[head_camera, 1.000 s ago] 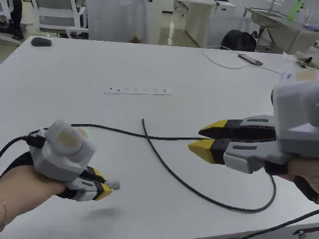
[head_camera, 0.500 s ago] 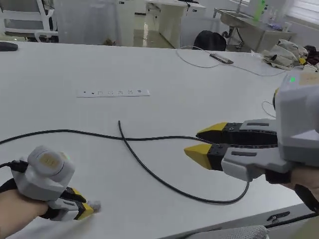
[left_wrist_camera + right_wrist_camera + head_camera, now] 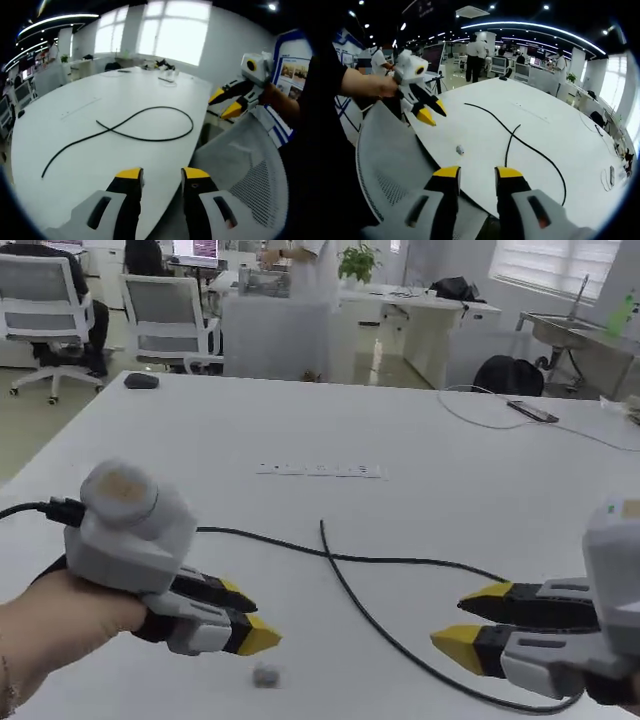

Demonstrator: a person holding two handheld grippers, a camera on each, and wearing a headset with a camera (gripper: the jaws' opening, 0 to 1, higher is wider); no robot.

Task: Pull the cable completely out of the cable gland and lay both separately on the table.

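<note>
Cable (image 3: pixel 330 558) lies loose on the white table (image 3: pixel 450 480), crossing itself once w/ a loop running toward the near-right edge. It's free of the cable gland (image 3: pixel 264 676), a small grey piece sitting alone on the table near the front edge, well apart from the cable.

Left gripper (image 3: pixel 252 622) is at lower left in head view. The left hand (image 3: pixel 60 625) wraps its body from below and behind, and it points right & slightly down, yellow tips hanging just above the gland, not touching. Jaws are spread, nothing btwn them. Left gripper view: own tips (image 3: pixel 162 175) apart & empty, near the table edge, cable (image 3: pixel 111 129) out ahead.

Right gripper (image 3: pixel 455 618) is at lower right, roughly level, pointing left toward the other gripper, w/ the cable passing btwn the two. Jaws parted, holding nothing. Right gripper view: own tips (image 3: pixel 477 172) spread & empty, gland (image 3: pixel 460 149) on the table just ahead, cable (image 3: pixel 511 135) beyond it. The left gripper (image 3: pixel 431 112) comes in from the left there, angled down, jaws apart.
</note>
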